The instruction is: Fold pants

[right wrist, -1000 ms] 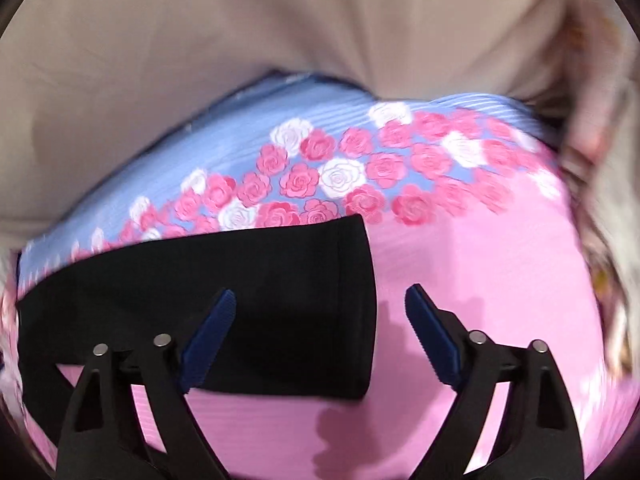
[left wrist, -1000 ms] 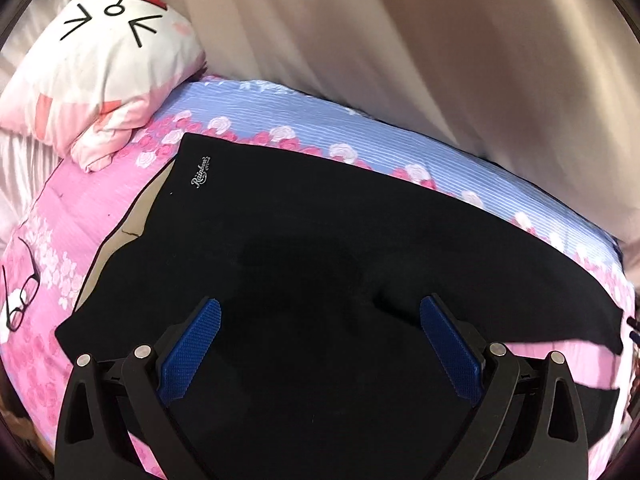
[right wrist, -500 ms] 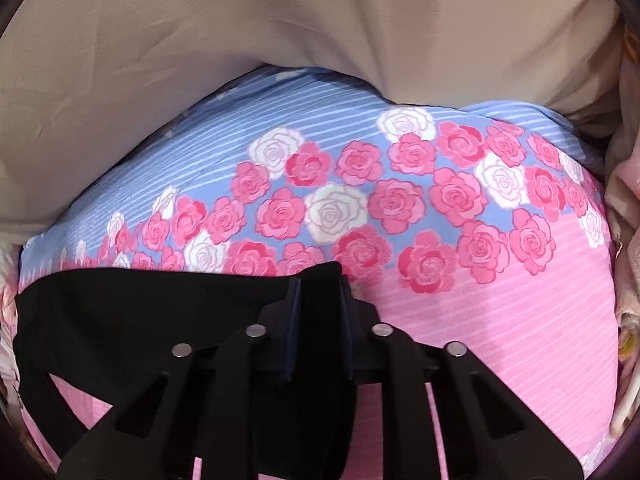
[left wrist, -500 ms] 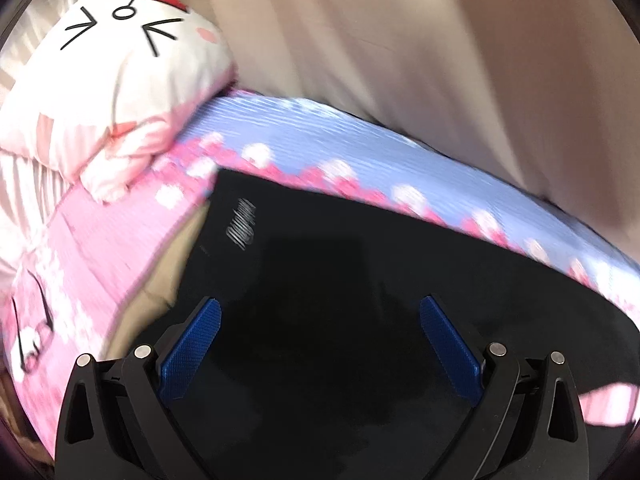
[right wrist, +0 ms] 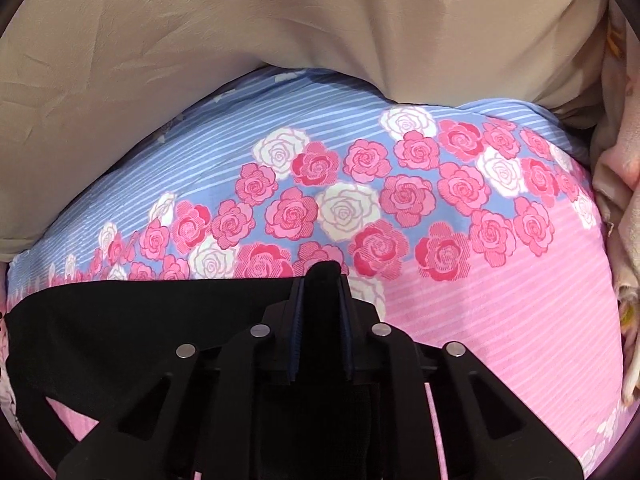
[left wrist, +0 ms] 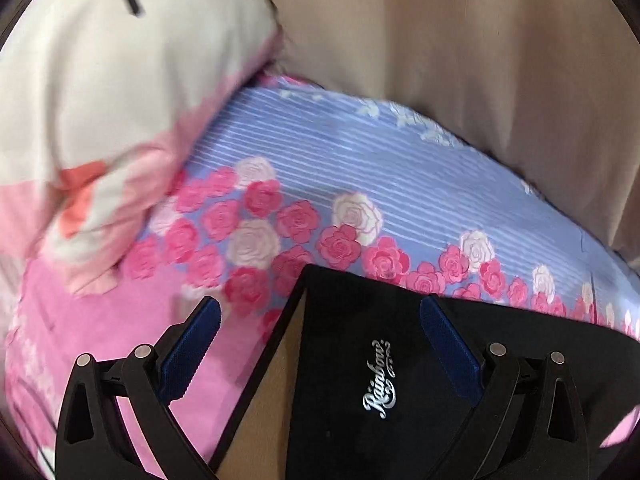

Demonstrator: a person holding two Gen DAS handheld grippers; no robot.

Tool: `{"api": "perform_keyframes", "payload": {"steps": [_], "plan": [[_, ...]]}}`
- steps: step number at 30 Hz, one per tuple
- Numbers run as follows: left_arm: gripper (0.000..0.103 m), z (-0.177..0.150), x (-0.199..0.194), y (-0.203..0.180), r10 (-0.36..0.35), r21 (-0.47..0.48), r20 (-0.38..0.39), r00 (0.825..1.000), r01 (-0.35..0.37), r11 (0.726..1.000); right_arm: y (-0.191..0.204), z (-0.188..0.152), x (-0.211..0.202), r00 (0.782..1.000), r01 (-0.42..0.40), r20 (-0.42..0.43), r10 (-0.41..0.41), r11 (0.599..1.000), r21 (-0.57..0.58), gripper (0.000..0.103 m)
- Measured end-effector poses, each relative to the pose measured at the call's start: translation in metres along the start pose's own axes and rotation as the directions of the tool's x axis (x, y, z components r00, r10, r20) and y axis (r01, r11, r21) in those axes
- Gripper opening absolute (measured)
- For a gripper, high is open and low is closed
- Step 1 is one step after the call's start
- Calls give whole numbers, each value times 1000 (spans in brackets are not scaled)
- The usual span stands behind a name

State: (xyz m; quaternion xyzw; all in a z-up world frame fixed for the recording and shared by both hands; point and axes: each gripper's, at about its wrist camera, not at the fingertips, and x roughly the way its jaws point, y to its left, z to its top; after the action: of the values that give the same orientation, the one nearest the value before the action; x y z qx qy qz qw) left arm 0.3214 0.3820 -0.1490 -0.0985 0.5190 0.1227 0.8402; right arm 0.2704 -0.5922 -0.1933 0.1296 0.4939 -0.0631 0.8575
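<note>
Black pants (left wrist: 352, 360) with a white "Rainbow" logo and a tan inner waistband lie flat on the bed. My left gripper (left wrist: 320, 344) is open, its blue pads straddling the waistband's far corner. In the right wrist view the pants' leg (right wrist: 120, 320) stretches to the left. My right gripper (right wrist: 322, 312) is shut on the leg's hem end, and a fold of black cloth pokes up between the pads.
The bed sheet (right wrist: 500, 300) is pink with a rose band and blue stripes. A white and pink cartoon pillow (left wrist: 100, 120) lies at the far left. A beige curtain (left wrist: 460, 60) hangs behind the bed. Loose cloth (right wrist: 616, 160) lies at the right edge.
My right gripper closed on the hem of the leg and stays shut. My left gripper, still open, moved forward and left from the pants' middle to the waistband corner.
</note>
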Motion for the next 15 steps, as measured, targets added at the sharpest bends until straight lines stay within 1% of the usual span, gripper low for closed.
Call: {"api": "perform_keyframes", "payload": {"steps": [2,3,4,5,6,7,8,10,11,12,13,14,15], "plan": [[98,1,11,0,-24,35,-16,1000,24,999,3,0,0,1000,12,3,-12,1000,5,19],[98,2,15,0,-22,44,-21,1000,23,999,4,-1,0,1000,17,3,-17,1000,8,20],[98,3,21,1,-30,51,-30,999,32,998,5,0,0,1000,21,3,-21,1000,9,24],[98,3,25,1,-42,53,-41,998,45,998,7,-1,1,1000,23,3,-23,1000,8,38],[98,3,32,2,-48,52,-57,997,51,997,11,-1,2,1000,15,2,-15,1000,5,48],[98,4,37,1,-46,51,-68,997,50,997,19,-1,5,1000,12,-2,-12,1000,0,63],[98,4,39,0,-44,56,-60,997,48,997,27,-1,8,1000,14,-9,-14,1000,-21,75],[90,5,39,-6,-38,89,-23,999,40,995,48,-2,17,997,65,-23,-68,994,-85,81],[73,6,38,-8,-52,92,-15,999,53,994,53,-2,19,996,83,-19,-86,991,-102,81],[47,9,35,-8,-70,73,-4,998,71,995,56,0,20,996,89,-16,-91,991,-98,80],[33,11,34,-8,-63,56,-8,998,63,996,55,1,20,996,86,-15,-88,993,-79,77],[27,14,34,-6,-36,29,-25,999,37,999,54,2,19,996,85,-12,-86,994,-65,70],[27,16,34,-4,-41,8,-34,999,41,999,52,4,17,996,83,-9,-83,995,-58,65]]}}
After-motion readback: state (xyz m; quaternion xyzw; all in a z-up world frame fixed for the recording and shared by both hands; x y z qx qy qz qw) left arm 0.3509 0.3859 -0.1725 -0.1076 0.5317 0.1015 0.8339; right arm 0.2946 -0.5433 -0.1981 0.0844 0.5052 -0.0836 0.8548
